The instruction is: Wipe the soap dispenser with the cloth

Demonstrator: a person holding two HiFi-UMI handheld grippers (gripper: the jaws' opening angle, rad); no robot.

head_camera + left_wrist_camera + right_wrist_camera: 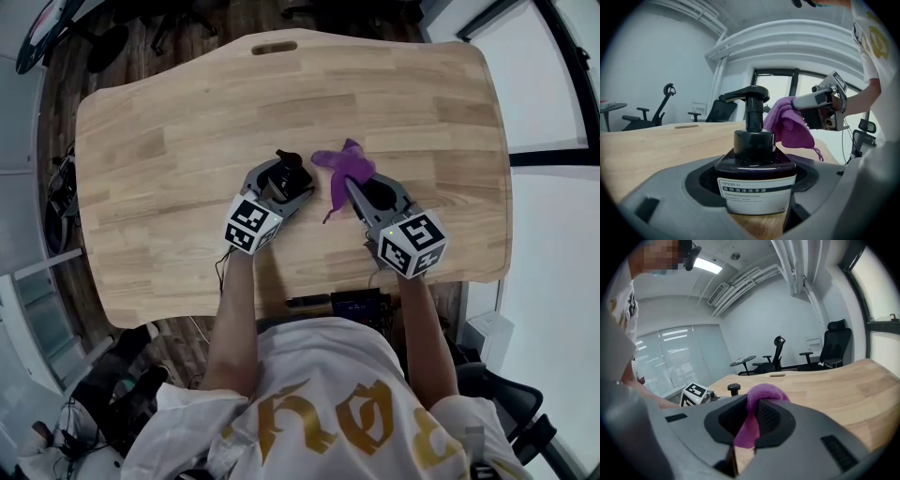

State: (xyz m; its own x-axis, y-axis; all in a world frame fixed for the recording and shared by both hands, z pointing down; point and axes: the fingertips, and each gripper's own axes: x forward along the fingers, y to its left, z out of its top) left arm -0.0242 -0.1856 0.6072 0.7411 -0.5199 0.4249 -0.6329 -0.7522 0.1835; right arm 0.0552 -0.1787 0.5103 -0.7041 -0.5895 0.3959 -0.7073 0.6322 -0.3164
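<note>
- The soap dispenser [756, 164] stood upright on the wooden worktop [187, 141], near the person's edge, with its long axis vertical and the pump head on top.
- The left gripper [286, 183] had its fingers closed on the lower body of the bottle from both sides, holding it steady.
- The right gripper [751, 420] had its fingers pinched together on a purple cloth [345, 161]. A bunched fold stood out past the tips and a tail hung below.
- The dispenser lay to the left of the right fingers. Seen from the left gripper view, the cloth hung just beside the pump neck, on its right side and level with the collar.
- No view settled whether the cloth was touching the bottle.
- The wipe probably called for a short leftward move of the right gripper, then strokes up and down the bottle.
</note>
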